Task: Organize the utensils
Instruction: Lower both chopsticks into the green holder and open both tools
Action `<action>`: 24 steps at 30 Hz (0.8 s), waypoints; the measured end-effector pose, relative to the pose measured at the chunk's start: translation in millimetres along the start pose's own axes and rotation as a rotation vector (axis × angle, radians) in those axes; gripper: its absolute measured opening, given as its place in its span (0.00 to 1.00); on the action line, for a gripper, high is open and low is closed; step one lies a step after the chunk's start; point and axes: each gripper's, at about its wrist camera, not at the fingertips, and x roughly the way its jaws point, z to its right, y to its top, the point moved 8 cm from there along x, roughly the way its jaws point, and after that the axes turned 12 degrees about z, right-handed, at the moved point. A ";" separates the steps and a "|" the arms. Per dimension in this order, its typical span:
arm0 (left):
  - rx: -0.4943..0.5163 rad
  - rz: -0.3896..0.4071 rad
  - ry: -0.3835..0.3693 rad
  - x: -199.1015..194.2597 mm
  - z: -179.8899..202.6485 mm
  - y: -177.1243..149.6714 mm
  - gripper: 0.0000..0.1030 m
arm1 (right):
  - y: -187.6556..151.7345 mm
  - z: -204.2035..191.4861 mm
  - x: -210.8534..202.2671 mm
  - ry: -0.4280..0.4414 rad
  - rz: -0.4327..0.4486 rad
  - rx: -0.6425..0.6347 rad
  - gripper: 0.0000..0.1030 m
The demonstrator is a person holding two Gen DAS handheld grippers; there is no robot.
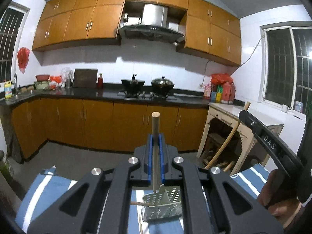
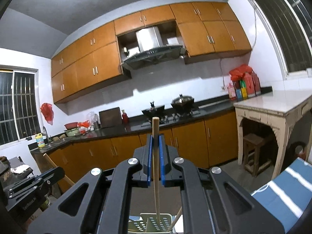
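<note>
Left gripper [image 1: 155,140] jaws clamping chopstick [image 1: 155,136], perforated holder [image 1: 162,204] below

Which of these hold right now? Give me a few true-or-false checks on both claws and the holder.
1. The left claw is shut on a wooden chopstick. True.
2. The right claw is open and empty. False: it is shut on a chopstick.
3. The perforated metal utensil holder sits below the claws on a blue striped cloth. True.
4. The holder is round. False: it is boxy, with a divider inside.
5. Both woks sit on the stove. True.
</note>
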 end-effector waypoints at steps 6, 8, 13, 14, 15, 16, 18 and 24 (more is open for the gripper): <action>-0.022 -0.063 0.004 17.5 -7.3 -27.4 0.07 | -32.3 2.3 10.4 -0.007 -0.083 0.004 0.07; -0.024 -0.088 0.007 23.6 -9.7 -35.5 0.07 | -39.4 2.7 12.8 -0.011 -0.108 0.004 0.07; -0.018 -0.142 0.009 28.8 -13.6 -55.0 0.07 | -50.9 2.5 13.2 0.000 -0.166 0.000 0.08; -0.016 -0.145 0.015 27.9 -14.8 -55.7 0.08 | -51.1 3.5 11.9 -0.001 -0.169 -0.003 0.10; -0.013 -0.146 0.018 27.2 -14.8 -55.3 0.09 | -50.1 4.8 9.5 -0.003 -0.172 -0.005 0.14; -0.012 -0.148 0.020 25.6 -15.8 -54.9 0.09 | -48.6 5.9 7.0 -0.006 -0.172 -0.006 0.18; -0.005 -0.143 0.029 20.7 -17.0 -52.2 0.10 | -43.9 9.6 1.9 -0.016 -0.165 -0.006 0.30; -0.006 -0.121 0.047 1.1 -21.8 -39.6 0.16 | -33.9 18.2 -16.0 -0.031 -0.169 -0.003 0.30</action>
